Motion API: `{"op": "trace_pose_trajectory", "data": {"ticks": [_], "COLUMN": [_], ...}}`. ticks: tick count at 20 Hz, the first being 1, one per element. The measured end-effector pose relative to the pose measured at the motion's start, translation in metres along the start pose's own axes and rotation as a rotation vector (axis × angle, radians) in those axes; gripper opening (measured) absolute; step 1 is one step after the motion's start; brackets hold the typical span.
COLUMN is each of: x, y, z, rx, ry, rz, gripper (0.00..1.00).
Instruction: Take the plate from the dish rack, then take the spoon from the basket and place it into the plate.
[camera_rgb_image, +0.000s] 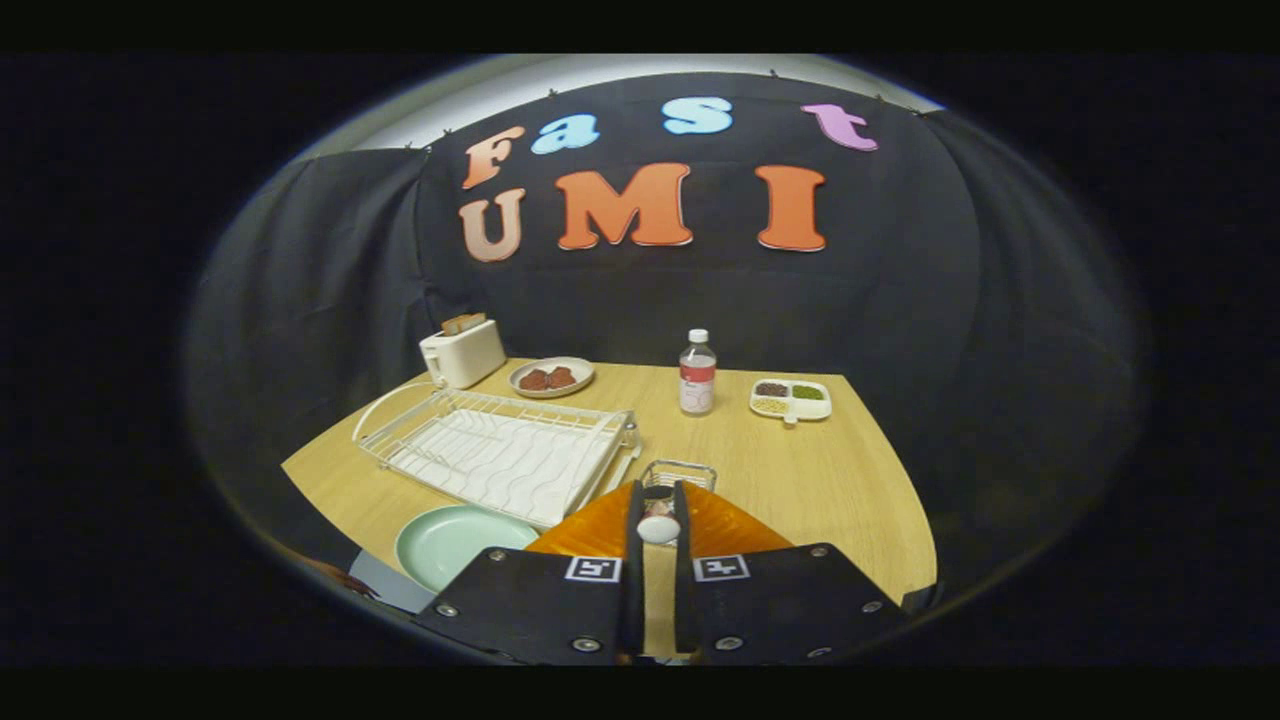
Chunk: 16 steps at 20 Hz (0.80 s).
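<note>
Just above the small wire basket (679, 473), the tongs (658, 520) pinch what looks like a white-bowled spoon (658, 527); the pale green round plate (447, 541) lies left of the basket, so a loose grip could drop the spoon short.

The gripper (658, 510) has its fingers drawn close on the pale spoon (658, 527), pressing it from both sides just above the small wire basket (679, 472). A mint-green plate (455, 541) lies on the wooden table (800, 470) beside the fingers, touching the white dish rack (497, 450). Beyond stand a toaster (462, 351) and a bottle (697, 373).
</note>
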<state>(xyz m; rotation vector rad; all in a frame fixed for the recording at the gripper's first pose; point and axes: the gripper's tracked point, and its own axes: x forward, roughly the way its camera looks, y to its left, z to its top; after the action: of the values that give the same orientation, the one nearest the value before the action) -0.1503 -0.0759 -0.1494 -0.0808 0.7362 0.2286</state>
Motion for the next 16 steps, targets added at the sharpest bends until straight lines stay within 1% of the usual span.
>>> {"op": "trace_pose_trajectory", "data": {"ticks": [2, 5, 10, 16], "x": [-0.004, -0.008, -0.017, -0.001], "y": [0.014, 0.042, 0.082, 0.117], "z": [0.000, -0.008, -0.017, -0.042], "rx": [-0.016, 0.005, 0.000, -0.025], "ry": [-0.010, 0.007, 0.027, 0.081], "rz": [0.055, 0.152, 0.292, 0.363], "gripper": [0.12, 0.12, 0.12, 0.12]}}
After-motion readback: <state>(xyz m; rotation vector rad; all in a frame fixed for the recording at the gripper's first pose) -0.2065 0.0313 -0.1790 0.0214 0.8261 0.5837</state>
